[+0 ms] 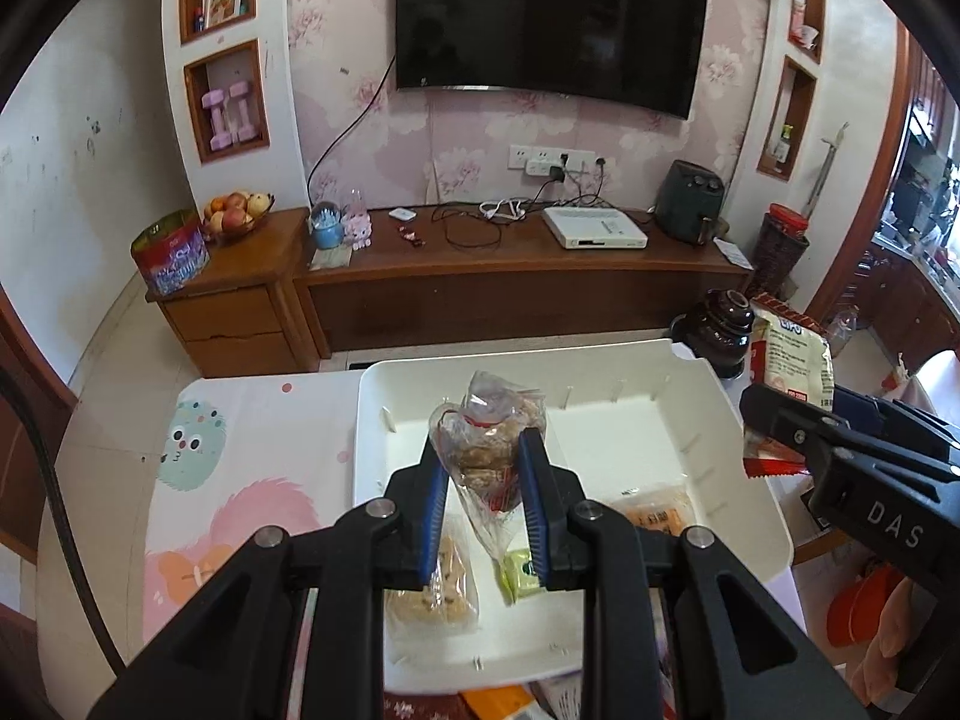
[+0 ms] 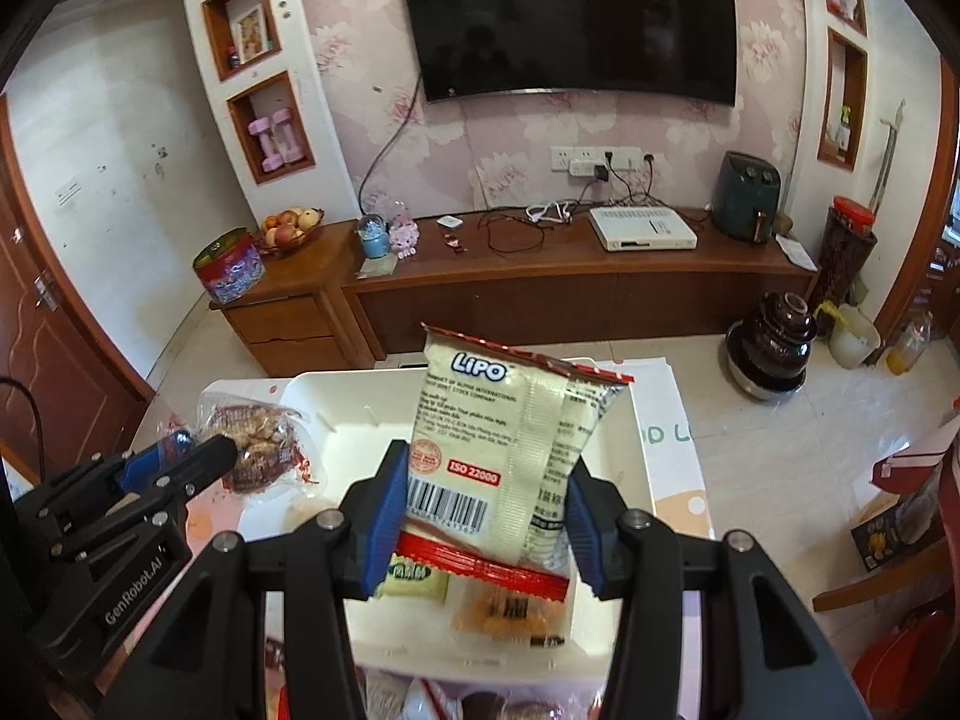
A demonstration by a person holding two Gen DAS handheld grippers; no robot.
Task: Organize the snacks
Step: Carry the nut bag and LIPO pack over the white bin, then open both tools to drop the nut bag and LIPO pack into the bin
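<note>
1. Right gripper [image 2: 483, 531] pinches a cream packet [image 2: 510, 450] printed "LiPO", "ISO 22000", above the white tray [image 2: 630, 456].
2. Left gripper [image 1: 483, 510] clamps a clear cookie bag [image 1: 489, 450] over the tray's near-left part.
3. The tray's far half lies bare.

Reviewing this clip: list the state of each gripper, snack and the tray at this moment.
Left gripper: shut on clear cookie bag.
Clear cookie bag: held above the tray.
Right gripper: shut on Lipo packet.
Lipo packet: sealed, held upright over the tray.
White tray: uncovered, holding several snacks.
Green packet: lying in the tray.
Orange packet: lying in the tray.
</note>
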